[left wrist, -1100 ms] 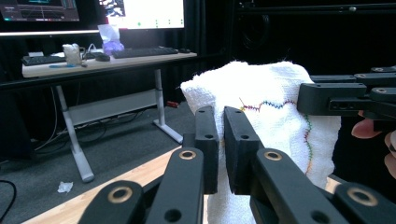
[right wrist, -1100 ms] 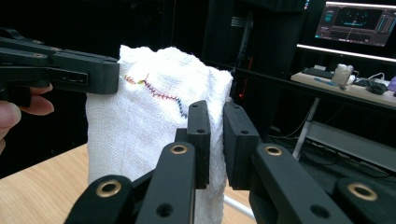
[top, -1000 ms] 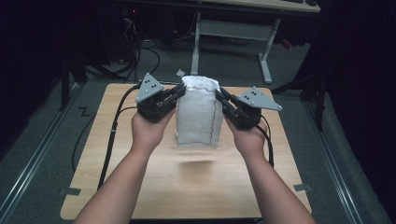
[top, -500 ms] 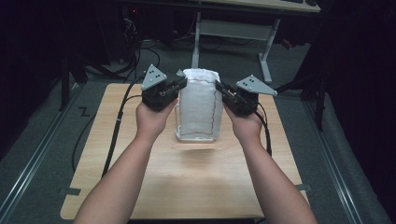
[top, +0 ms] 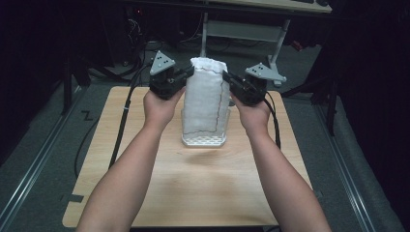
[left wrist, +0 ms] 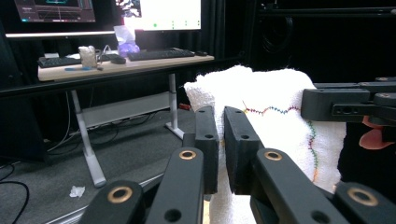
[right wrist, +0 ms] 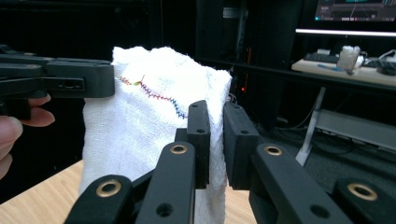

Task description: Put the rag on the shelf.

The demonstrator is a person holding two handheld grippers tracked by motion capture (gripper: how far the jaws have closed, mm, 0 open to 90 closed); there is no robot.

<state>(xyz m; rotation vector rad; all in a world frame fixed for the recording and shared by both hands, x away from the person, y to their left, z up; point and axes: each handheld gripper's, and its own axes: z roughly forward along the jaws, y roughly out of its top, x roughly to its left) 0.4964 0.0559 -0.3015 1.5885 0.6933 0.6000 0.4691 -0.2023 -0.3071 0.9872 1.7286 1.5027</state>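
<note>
Towel [top: 205, 99] is hanging white above the wooden table [top: 203, 188], and I am holding it up by its two top corners. My left gripper [top: 189, 71] is pinching the left corner, my right gripper [top: 226, 76] the right, both jaws clamped on cloth.

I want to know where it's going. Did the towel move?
Yes. The towel went up and away from the person: its top now passes the table's far edge, held between both grippers.

Bare table [top: 208, 188] lies open before the towel [top: 205, 99]
</note>
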